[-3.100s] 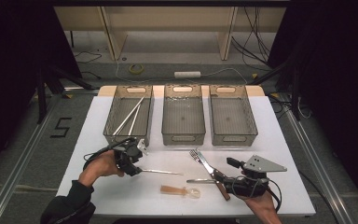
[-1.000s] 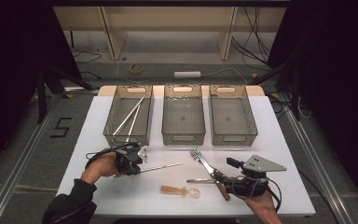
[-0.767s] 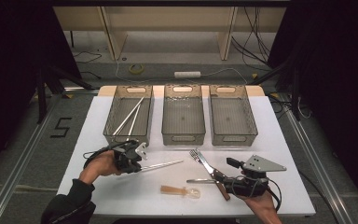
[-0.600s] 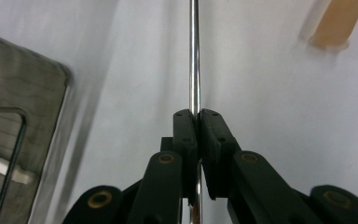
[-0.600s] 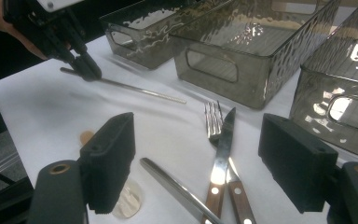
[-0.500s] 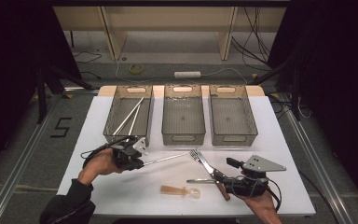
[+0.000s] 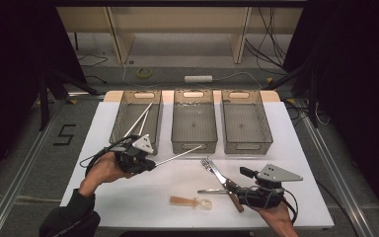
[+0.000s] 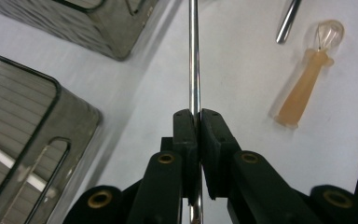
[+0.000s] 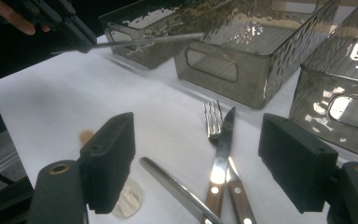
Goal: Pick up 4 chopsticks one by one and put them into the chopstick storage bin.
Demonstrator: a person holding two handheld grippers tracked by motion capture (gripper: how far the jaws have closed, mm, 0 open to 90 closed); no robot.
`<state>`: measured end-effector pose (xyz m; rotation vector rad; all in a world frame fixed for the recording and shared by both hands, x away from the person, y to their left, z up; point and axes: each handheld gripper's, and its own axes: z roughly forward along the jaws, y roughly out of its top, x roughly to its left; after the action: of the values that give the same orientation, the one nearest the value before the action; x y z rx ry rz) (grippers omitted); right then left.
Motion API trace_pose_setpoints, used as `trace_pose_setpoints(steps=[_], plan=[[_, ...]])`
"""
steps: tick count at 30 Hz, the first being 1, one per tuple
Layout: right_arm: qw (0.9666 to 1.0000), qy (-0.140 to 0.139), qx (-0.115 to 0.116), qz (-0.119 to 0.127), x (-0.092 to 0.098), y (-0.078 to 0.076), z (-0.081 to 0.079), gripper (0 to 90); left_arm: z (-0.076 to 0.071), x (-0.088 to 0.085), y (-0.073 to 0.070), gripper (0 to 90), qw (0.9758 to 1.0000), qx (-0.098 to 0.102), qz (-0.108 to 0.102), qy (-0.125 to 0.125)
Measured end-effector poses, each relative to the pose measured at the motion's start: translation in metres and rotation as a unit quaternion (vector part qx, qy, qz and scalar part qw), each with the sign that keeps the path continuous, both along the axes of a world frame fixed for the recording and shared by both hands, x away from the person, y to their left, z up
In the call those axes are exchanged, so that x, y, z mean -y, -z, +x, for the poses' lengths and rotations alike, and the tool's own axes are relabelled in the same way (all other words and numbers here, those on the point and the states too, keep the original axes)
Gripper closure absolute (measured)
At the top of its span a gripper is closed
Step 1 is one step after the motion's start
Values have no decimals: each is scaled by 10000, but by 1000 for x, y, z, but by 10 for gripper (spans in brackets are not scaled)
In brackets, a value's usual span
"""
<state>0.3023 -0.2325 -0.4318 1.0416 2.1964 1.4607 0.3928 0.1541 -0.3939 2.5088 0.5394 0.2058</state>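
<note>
Left gripper (image 7: pixel 150 163) clenched on steel rod (image 7: pixel 180 155), now raised off the bench (image 7: pixel 296 148) and swung toward the middle bin (image 7: pixel 193 140), tip near its front wall. Right gripper (image 9: pixel 200 163) unmoved, fingers released over fork (image 7: pixel 212 168) and knife (image 9: pixel 221 154). Floor marking: "5" (image 7: pixel 65 134).

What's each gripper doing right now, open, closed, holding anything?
Left gripper: closed on the thin shiny metal chopstick.
Right gripper: open, holding nothing.

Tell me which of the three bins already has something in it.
The left bin: two metal sticks lean inside it. The middle bin and right bin look empty.
</note>
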Motion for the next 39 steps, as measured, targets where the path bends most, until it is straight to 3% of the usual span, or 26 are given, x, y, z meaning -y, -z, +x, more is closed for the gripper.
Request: trace_pose_setpoints(steps=[5,9,14,19,29,35,39], plan=[[10000,5,-5,8,0,0,1,282,3,-6,-7,847,9995,30,-280,-148],[10000,0,-5,6,0,0,0,282,5,-8,-8,847,9988,99,-362,-325],[10000,-1,-10,4,0,1,0,282,12,-15,-12,847,9963,154,-508,-675],[10000,5,-16,6,0,1,1,282,26,-28,-11,847,9912,181,-670,-1130],[10000,9,-43,33,1,2,1,282,53,-55,-13,846,9754,274,-1049,-1919],[10000,0,-43,27,0,2,1,282,68,-58,-10,847,9718,285,-979,-2128],[10000,5,-47,28,0,2,1,282,79,-61,-9,847,9664,306,-1015,-2341]])
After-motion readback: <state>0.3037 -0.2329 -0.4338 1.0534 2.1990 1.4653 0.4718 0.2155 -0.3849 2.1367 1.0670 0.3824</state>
